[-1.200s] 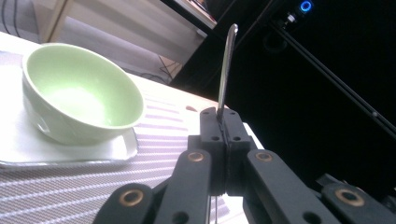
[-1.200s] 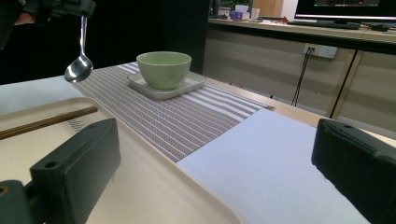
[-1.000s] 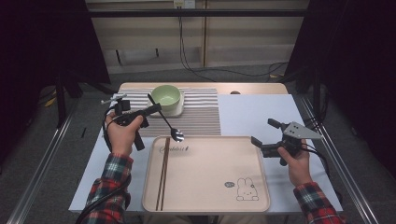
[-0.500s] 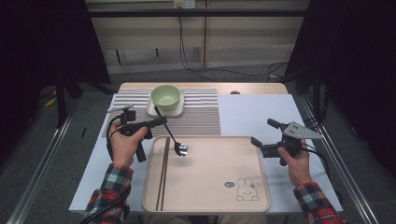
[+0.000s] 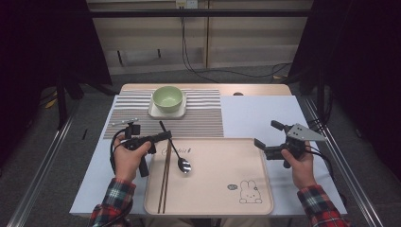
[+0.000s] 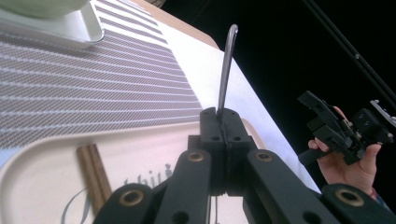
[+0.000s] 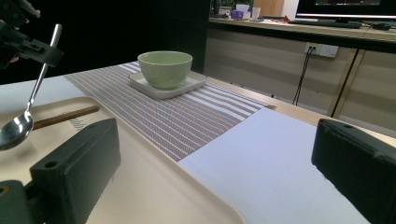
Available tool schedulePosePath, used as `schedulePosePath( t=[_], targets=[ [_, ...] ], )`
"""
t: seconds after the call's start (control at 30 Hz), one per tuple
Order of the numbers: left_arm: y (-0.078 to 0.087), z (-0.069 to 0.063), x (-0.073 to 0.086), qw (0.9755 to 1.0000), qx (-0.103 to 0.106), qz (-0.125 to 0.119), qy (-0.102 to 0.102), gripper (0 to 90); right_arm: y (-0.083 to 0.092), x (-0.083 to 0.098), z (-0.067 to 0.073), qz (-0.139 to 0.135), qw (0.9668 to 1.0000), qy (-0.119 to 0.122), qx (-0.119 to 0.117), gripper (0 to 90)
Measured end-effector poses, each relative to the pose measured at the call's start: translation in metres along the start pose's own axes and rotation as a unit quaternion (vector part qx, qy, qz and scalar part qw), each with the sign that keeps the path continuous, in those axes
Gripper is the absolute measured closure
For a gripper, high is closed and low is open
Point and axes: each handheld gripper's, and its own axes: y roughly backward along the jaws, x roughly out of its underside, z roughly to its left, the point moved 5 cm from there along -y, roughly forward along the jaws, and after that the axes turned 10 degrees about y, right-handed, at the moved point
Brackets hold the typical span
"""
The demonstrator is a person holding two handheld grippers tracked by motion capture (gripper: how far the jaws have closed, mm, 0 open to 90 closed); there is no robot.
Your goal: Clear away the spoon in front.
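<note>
One metal spoon (image 5: 176, 152) pinched mid-handle in left gripper (image 5: 166, 136), bowl end low over beige tray (image 5: 222, 189) beside brown chopsticks (image 5: 165, 177) | right gripper (image 5: 268, 140) spread, idle | advice: lower flat, parallel to chopsticks, then release.

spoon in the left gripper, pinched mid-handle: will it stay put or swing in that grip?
The spoon looks like polished metal, so probably stiff but slippery. The left gripper pinches its thin handle, bowl hanging low over the tray; it may pivot bowl-down. Likely light.
</note>
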Motion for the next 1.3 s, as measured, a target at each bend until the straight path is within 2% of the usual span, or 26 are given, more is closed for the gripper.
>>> schedulePosePath(
  t=[0.33, 0.43, 0.6, 0.63, 0.73, 0.8, 0.83, 0.9, 0.97, 1.03, 1.1, 1.17, 1.27, 1.3],
  targets=[
    [0.002, 0.007, 0.019, 0.9996, -0.006, 0.029, 0.004, 90.0, 0.000, 0.000, 0.000, -0.001, 1.0000, -0.002, 0.000, 0.8],
    [0.002, 0.008, 0.021, 0.9993, -0.012, 0.035, 0.002, 90.0, 0.000, 0.000, 0.000, -0.001, 1.0000, -0.001, -0.001, 0.8],
    [-0.002, 0.009, 0.024, 0.9988, -0.009, 0.048, 0.004, 89.9, 0.000, 0.000, 0.000, -0.001, 1.0000, -0.002, -0.001, 0.8],
    [-0.003, 0.009, 0.025, 0.9989, -0.012, 0.044, 0.005, 89.9, 0.000, 0.000, 0.000, -0.002, 1.0000, -0.003, 0.000, 0.8],
    [-0.009, 0.009, 0.025, 0.9990, -0.017, 0.041, -0.009, 89.3, -0.001, 0.000, 0.001, -0.002, 1.0000, -0.003, -0.002, 0.8],
    [-0.012, 0.011, 0.026, 0.9982, -0.027, 0.043, -0.031, 88.4, -0.001, 0.000, 0.001, -0.002, 1.0000, -0.003, -0.002, 0.8],
    [-0.014, 0.011, 0.026, 0.9980, -0.033, 0.041, -0.036, 87.6, -0.001, 0.000, 0.001, -0.002, 1.0000, -0.003, -0.001, 0.8],
    [-0.017, 0.011, 0.027, 0.9977, -0.031, 0.043, -0.042, 86.9, 0.000, 0.000, 0.001, -0.002, 1.0000, -0.003, 0.000, 0.8],
    [-0.018, 0.012, 0.028, 0.9967, -0.034, 0.053, -0.051, 86.4, 0.000, 0.000, 0.001, -0.002, 1.0000, -0.002, -0.001, 0.8],
    [-0.020, 0.011, 0.031, 0.9965, -0.025, 0.064, -0.048, 86.3, -0.001, 0.000, 0.001, -0.001, 1.0000, -0.003, -0.002, 0.8],
    [-0.020, 0.011, 0.034, 0.9952, -0.030, 0.076, -0.055, 85.8, -0.001, 0.000, 0.001, -0.002, 1.0000, -0.001, -0.002, 0.8],
    [-0.021, 0.011, 0.036, 0.9950, -0.026, 0.080, -0.054, 85.4, -0.001, 0.000, 0.001, -0.003, 1.0000, 0.000, -0.002, 0.8],
    [-0.021, 0.011, 0.041, 0.9928, -0.031, 0.098, -0.062, 84.8, -0.001, 0.000, 0.001, -0.002, 1.0000, -0.003, -0.001, 0.8],
    [-0.021, 0.010, 0.042, 0.9933, -0.030, 0.095, -0.057, 84.6, -0.001, 0.000, 0.001, -0.003, 1.0000, -0.001, -0.001, 0.8]
  ],
)
